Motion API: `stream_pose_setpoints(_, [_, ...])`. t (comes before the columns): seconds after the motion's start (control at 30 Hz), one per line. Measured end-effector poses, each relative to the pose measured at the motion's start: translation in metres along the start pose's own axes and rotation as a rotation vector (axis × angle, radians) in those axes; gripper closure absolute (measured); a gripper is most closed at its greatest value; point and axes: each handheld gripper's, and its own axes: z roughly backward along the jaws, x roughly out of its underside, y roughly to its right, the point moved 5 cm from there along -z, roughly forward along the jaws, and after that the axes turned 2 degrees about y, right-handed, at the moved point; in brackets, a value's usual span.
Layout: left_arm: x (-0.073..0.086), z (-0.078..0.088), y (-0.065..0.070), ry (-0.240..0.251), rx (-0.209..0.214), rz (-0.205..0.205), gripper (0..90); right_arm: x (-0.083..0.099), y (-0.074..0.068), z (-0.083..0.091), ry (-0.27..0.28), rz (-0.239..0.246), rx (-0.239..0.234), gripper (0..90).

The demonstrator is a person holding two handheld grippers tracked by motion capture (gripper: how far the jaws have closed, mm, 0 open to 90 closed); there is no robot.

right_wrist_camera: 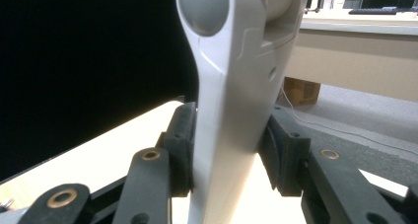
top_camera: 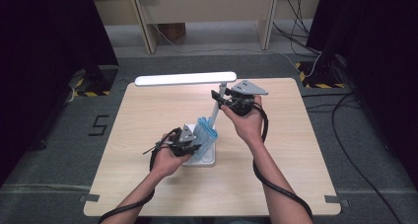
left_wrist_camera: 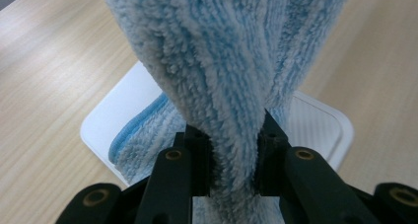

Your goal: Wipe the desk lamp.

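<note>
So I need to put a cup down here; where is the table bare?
The table is bare right of the lamp base, out to its right edge, and along the left between the cloth and the left edge. The middle is crowded: lamp, cloth and both grippers.

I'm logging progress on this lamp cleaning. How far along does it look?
Done: both grips are set. In hand: the right gripper steadies the lamp's arm, while the left gripper pinches the blue cloth over the white base. Left: I can't tell how much has been wiped.
</note>
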Motion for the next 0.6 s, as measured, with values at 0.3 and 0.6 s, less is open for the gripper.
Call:
stream_pose_setpoints(0.3, [0.01,0.018,0.013,-0.023,0.046,-0.031,72.4,0.0,0.0,0.0,-0.006,-0.005,0.004,60.7])
stream_pose_setpoints(0.6, [-0.003,0.015,-0.037,0.012,-0.123,0.028,72.5,0.0,0.0,0.0,-0.006,-0.006,0.007,60.6])
